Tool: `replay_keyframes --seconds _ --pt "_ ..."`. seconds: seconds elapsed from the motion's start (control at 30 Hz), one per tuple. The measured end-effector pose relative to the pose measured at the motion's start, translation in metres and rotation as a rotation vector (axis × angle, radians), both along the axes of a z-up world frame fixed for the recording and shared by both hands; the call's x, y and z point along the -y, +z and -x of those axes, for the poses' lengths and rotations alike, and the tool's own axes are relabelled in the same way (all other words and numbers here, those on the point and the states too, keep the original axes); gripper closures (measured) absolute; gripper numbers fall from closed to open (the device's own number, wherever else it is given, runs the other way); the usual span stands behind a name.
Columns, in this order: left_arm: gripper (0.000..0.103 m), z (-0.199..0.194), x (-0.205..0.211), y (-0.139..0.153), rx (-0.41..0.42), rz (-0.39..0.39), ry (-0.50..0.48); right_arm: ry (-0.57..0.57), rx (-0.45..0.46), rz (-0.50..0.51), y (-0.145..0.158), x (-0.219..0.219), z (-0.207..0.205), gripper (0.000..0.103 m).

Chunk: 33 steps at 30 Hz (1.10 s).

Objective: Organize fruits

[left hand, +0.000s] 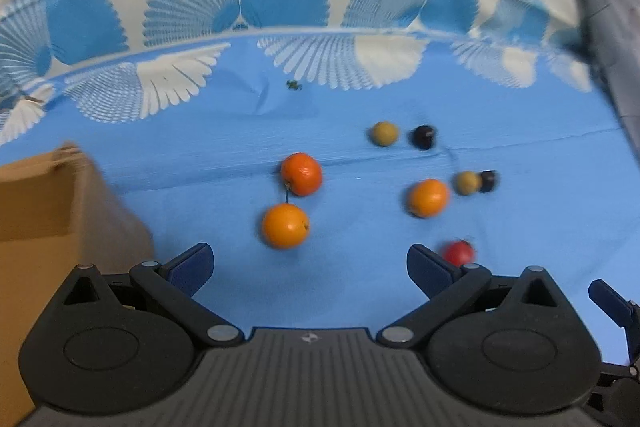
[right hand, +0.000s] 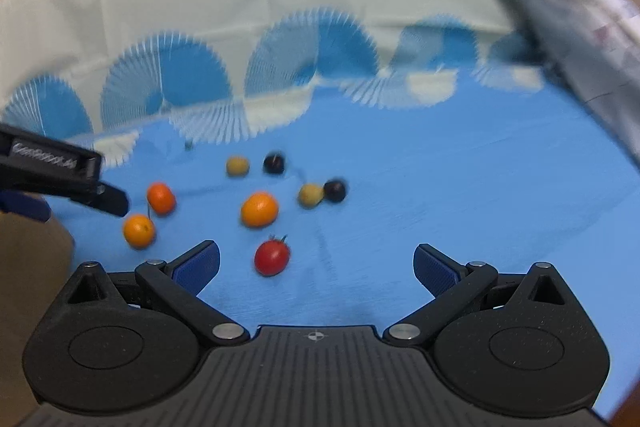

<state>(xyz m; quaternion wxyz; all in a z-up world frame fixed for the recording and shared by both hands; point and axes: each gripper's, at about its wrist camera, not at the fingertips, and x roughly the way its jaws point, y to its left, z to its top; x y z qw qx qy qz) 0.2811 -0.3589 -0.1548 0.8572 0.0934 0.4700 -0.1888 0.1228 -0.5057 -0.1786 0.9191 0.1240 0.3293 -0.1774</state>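
Loose fruit lies on a blue cloth. Three oranges show in the left wrist view: one nearest (left hand: 285, 225), a redder one (left hand: 301, 174) just behind it, a third (left hand: 427, 198) to the right. Two yellow-green fruits (left hand: 384, 133) (left hand: 467, 182) each sit beside a dark plum (left hand: 424, 137) (left hand: 487, 181). A red tomato (left hand: 458, 253) peeks past my left gripper's right finger. My left gripper (left hand: 310, 267) is open and empty, short of the nearest orange. My right gripper (right hand: 316, 267) is open and empty, with the tomato (right hand: 272, 257) just ahead, left of centre.
A brown cardboard box (left hand: 36, 227) stands at the left, close to my left gripper. A grey cloth-covered object (right hand: 560, 27) rises at the right edge. The blue cloth (right hand: 460, 187) stretches bare to the right of the fruit. The left gripper's body (right hand: 60, 175) juts in from the left.
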Motion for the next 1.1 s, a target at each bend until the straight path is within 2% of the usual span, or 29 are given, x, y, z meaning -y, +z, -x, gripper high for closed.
replay_keyframes --seconds 0.13,0.3,0.37,0.57,0.6,0.63,0.67,0.7,0.73,0.77,0.93,1.1 --pt "0.000 -0.032 0.006 -0.039 -0.022 -0.058 0.040 0.027 -0.062 -0.012 -0.035 0.002 -0.039 0.001" --pt "0.000 -0.064 0.006 -0.071 -0.105 -0.058 0.109 0.044 -0.125 0.019 -0.069 0.000 -0.069 0.000" --pt "0.000 -0.072 0.006 -0.081 -0.141 -0.070 0.110 0.055 -0.091 0.073 -0.074 -0.006 -0.072 0.001" --pt "0.002 -0.070 0.006 -0.080 -0.110 -0.079 0.110 0.053 -0.074 0.079 -0.072 -0.007 -0.070 0.001" --pt "0.012 -0.069 0.006 -0.079 -0.106 -0.076 0.114 0.056 -0.074 0.076 -0.070 -0.008 -0.069 0.004" --pt "0.031 -0.067 0.006 -0.075 -0.087 -0.078 0.116 0.061 -0.066 0.075 -0.068 -0.010 -0.066 0.017" --pt "0.042 -0.064 0.006 -0.070 -0.076 -0.074 0.108 0.072 -0.057 0.080 -0.065 -0.013 -0.064 0.037" --pt "0.060 -0.063 0.006 -0.066 -0.082 -0.060 0.093 0.085 -0.054 0.083 -0.063 -0.016 -0.064 0.047" --pt "0.060 -0.061 0.006 -0.064 -0.091 -0.057 0.093 0.097 -0.052 0.083 -0.061 -0.018 -0.062 0.065" --pt "0.060 -0.060 0.006 -0.062 -0.102 -0.052 0.099 0.099 -0.054 0.087 -0.060 -0.021 -0.062 0.070" --pt "0.060 -0.047 0.000 -0.043 -0.106 -0.019 0.100 0.074 -0.030 0.082 -0.046 -0.026 -0.053 0.070" --pt "0.060 -0.013 -0.014 0.003 -0.072 0.056 0.079 0.079 0.044 0.072 -0.006 -0.034 -0.028 0.070"
